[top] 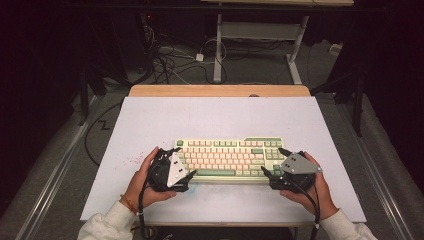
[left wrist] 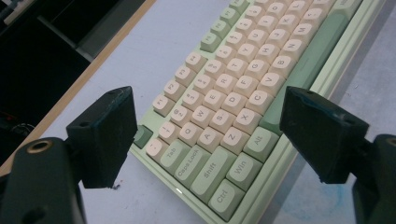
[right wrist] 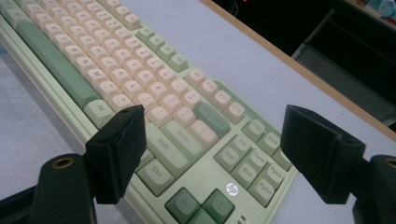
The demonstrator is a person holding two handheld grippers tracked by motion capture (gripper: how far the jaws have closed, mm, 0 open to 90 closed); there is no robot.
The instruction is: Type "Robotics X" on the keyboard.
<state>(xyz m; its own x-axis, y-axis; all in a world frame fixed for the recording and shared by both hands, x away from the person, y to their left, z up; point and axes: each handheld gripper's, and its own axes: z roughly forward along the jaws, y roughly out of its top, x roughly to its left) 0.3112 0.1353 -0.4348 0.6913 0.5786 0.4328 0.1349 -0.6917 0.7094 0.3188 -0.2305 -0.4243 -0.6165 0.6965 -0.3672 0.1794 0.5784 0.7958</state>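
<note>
A pale green keyboard [top: 227,159] with cream keys lies flat near the front middle of the white bench [top: 215,117], its long side square to me; I hold my left claw [top: 181,170] at its left end, jaws spread wide and released, one jaw beyond the far corner by the Esc key, the other off the near edge by Ctrl; my right claw [top: 274,161] sits at the right end, likewise released, jaws straddling the arrow keys and navigation block; neither claw visibly grips the keyboard.
</note>
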